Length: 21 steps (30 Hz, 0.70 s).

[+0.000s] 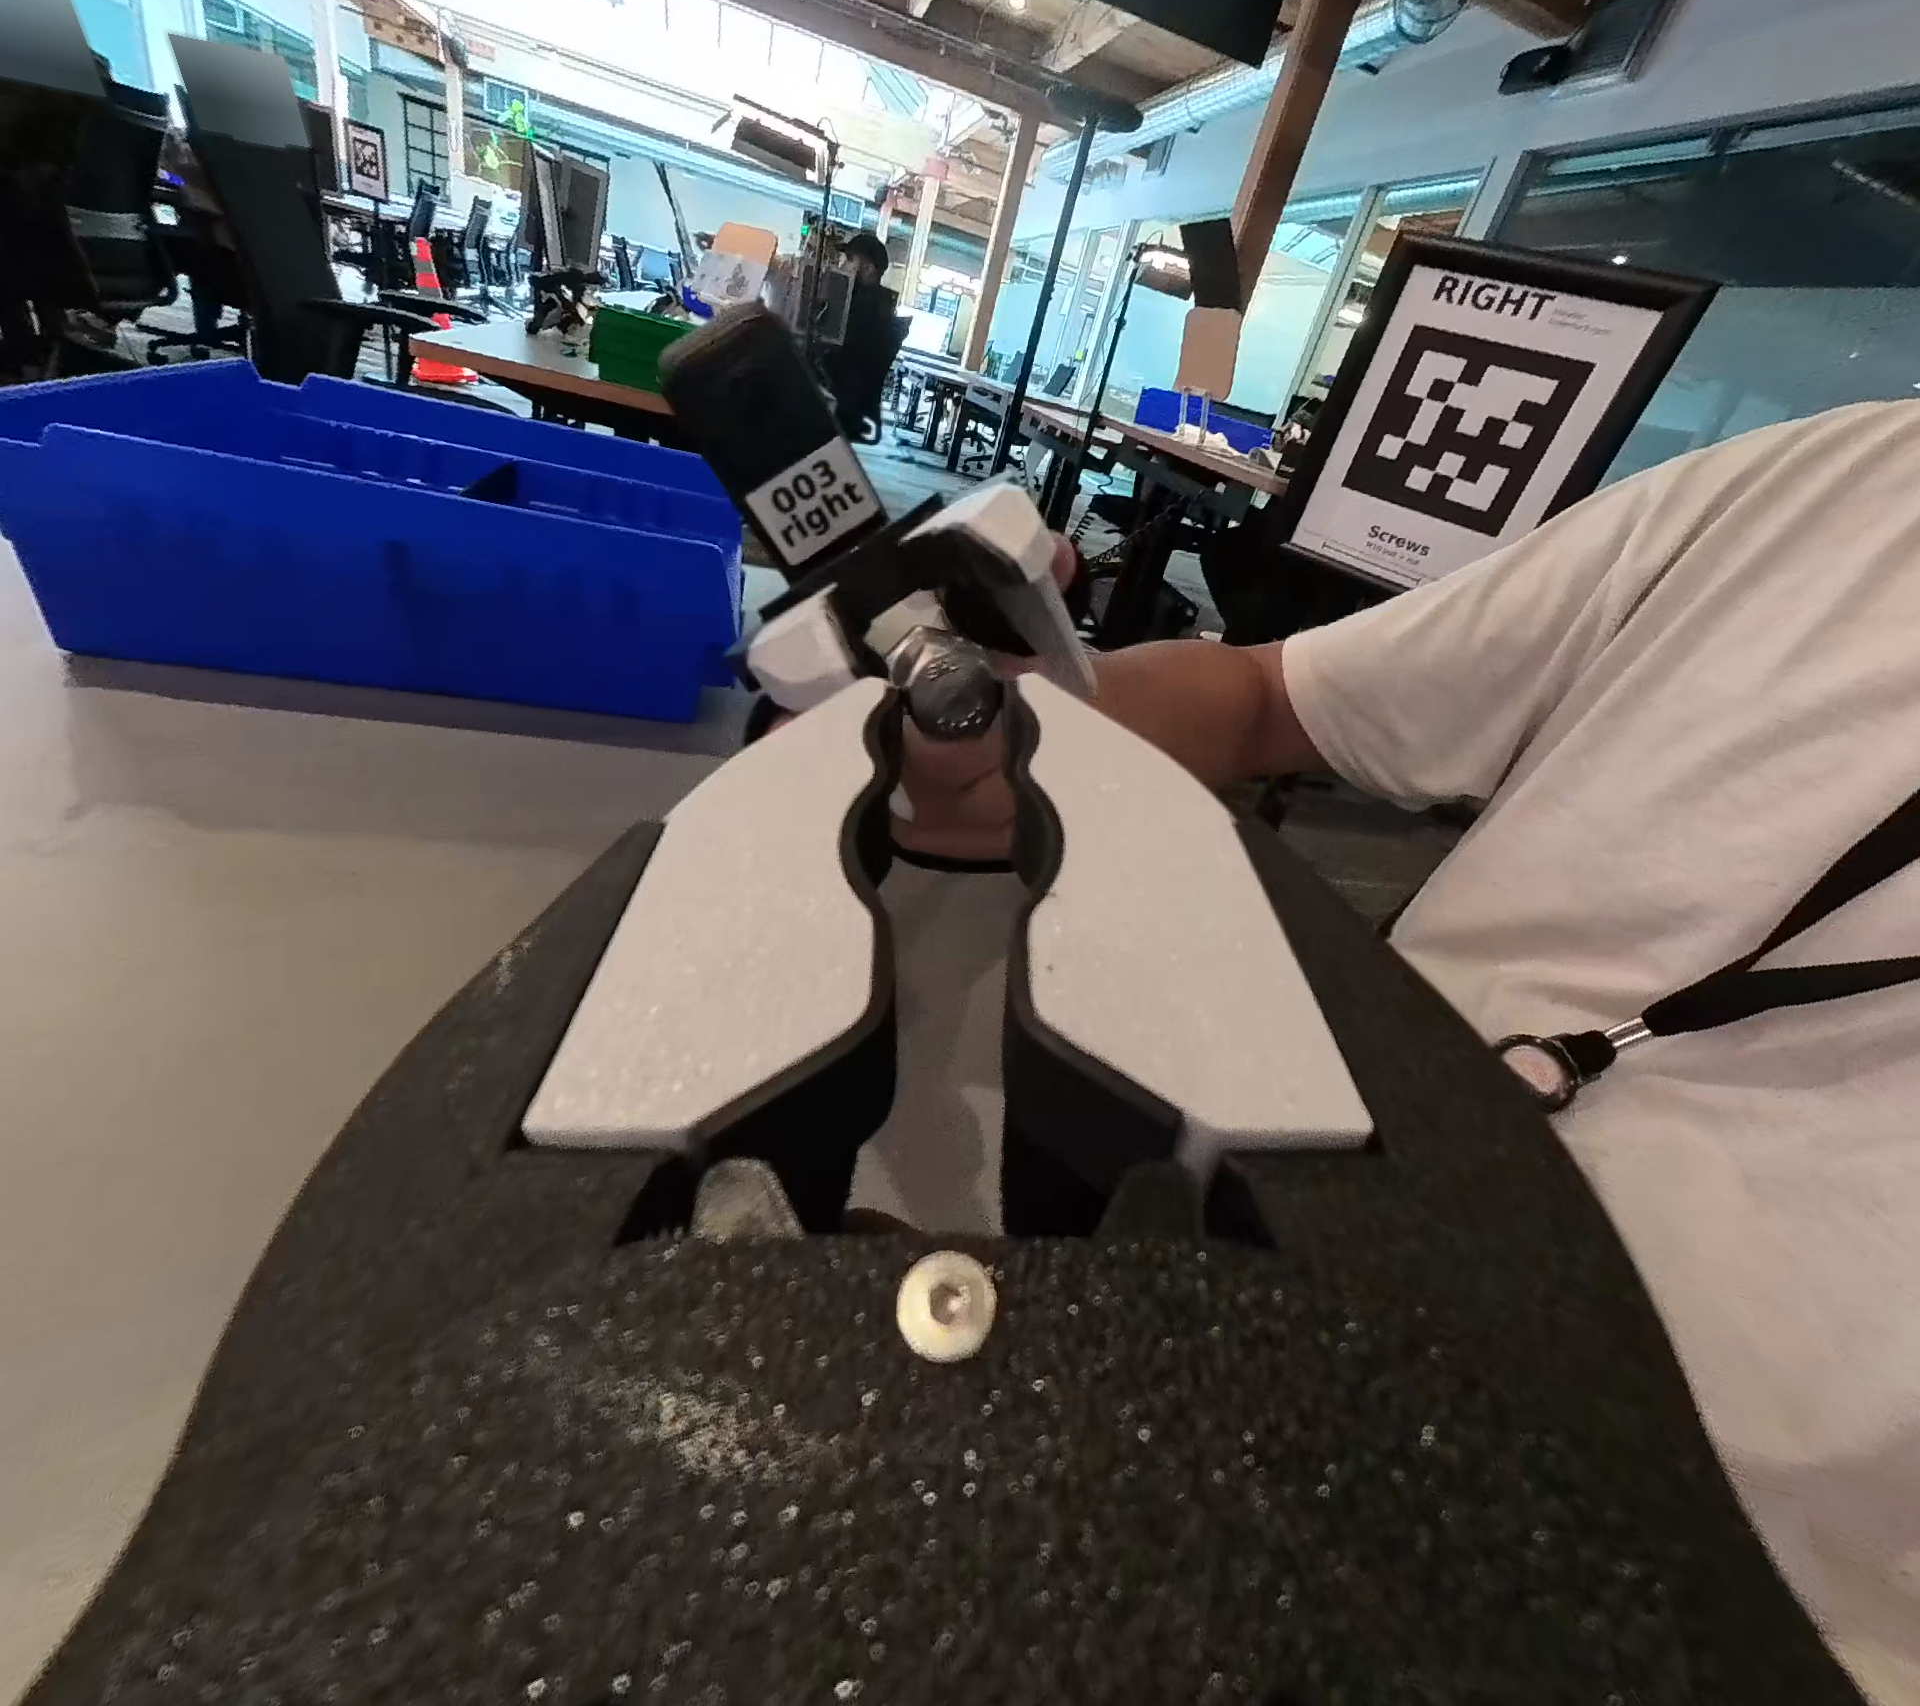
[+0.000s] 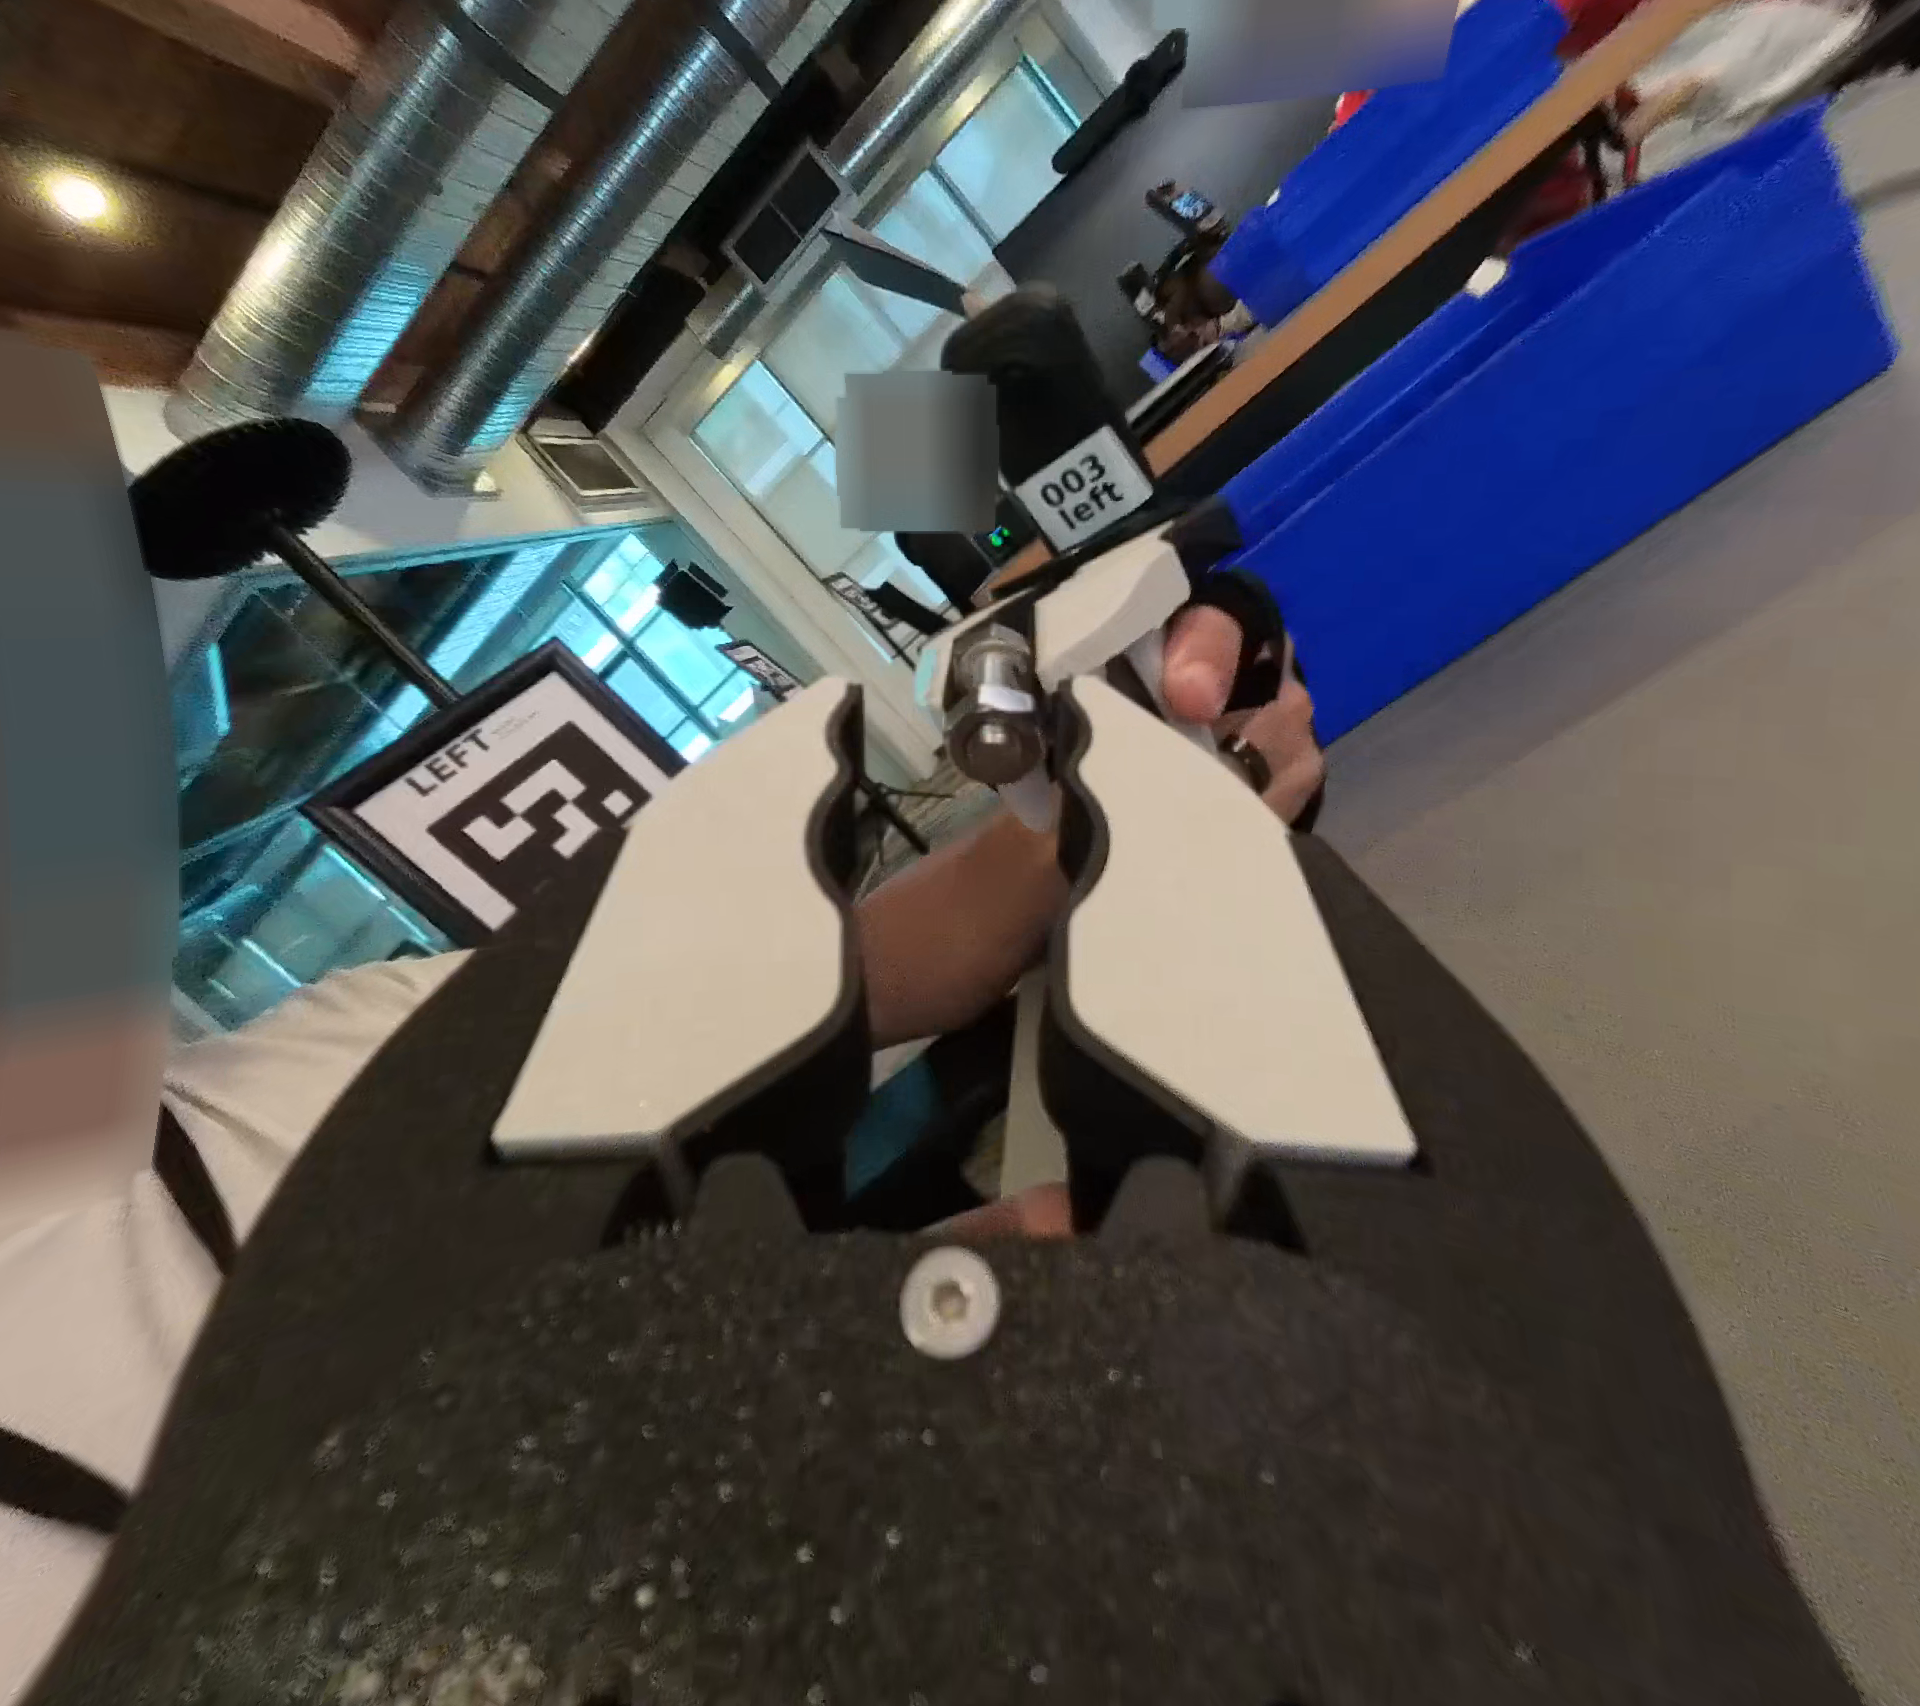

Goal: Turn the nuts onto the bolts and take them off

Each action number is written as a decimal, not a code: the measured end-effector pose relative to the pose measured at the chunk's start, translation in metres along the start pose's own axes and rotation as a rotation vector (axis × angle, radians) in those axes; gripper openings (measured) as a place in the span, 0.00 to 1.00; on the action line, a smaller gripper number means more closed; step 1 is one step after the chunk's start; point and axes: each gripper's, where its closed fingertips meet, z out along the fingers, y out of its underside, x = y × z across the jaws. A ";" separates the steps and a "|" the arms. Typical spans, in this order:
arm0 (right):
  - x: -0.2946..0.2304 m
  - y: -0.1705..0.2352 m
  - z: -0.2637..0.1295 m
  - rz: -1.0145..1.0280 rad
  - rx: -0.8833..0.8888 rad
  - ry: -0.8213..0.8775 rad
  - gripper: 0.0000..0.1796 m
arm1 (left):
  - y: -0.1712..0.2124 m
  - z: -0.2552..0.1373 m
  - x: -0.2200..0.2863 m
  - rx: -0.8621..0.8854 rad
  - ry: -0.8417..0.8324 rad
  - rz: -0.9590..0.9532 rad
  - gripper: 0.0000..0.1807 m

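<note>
Blue bin (image 1: 384,555) blocks the left — grey table (image 1: 208,877) nearer lies open.

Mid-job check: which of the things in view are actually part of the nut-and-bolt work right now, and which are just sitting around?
In the job:
- bolt, clamped in the left gripper
- right gripper, jaws apart around the bolt's far end
- no nut can be told apart from the bolt

Lying about:
- blue bin, untouched on the table
- framed marker sign
</note>
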 end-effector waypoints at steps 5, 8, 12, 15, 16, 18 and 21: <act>0.007 0.011 0.004 -0.056 -0.051 0.064 0.10 | 0.001 0.000 -0.002 -0.006 -0.007 0.002 0.10; 0.008 0.010 0.003 -0.350 -0.082 0.157 0.10 | 0.002 0.000 0.000 -0.007 0.005 -0.007 0.10; 0.011 0.011 0.001 -1.058 -0.210 0.330 0.10 | 0.001 0.001 0.004 0.000 0.039 -0.025 0.10; 0.012 0.007 0.000 -1.644 -0.279 0.455 0.10 | 0.002 0.001 0.006 -0.006 0.053 -0.035 0.10; 0.012 0.005 0.000 -1.808 -0.307 0.485 0.10 | 0.002 0.000 0.006 -0.008 0.056 -0.037 0.10; 0.010 0.002 0.000 -2.067 -0.354 0.523 0.10 | 0.002 0.000 0.007 -0.008 0.063 -0.039 0.10; 0.004 0.010 0.001 -1.990 -0.354 0.448 0.12 | 0.002 0.001 0.011 -0.006 0.082 -0.033 0.10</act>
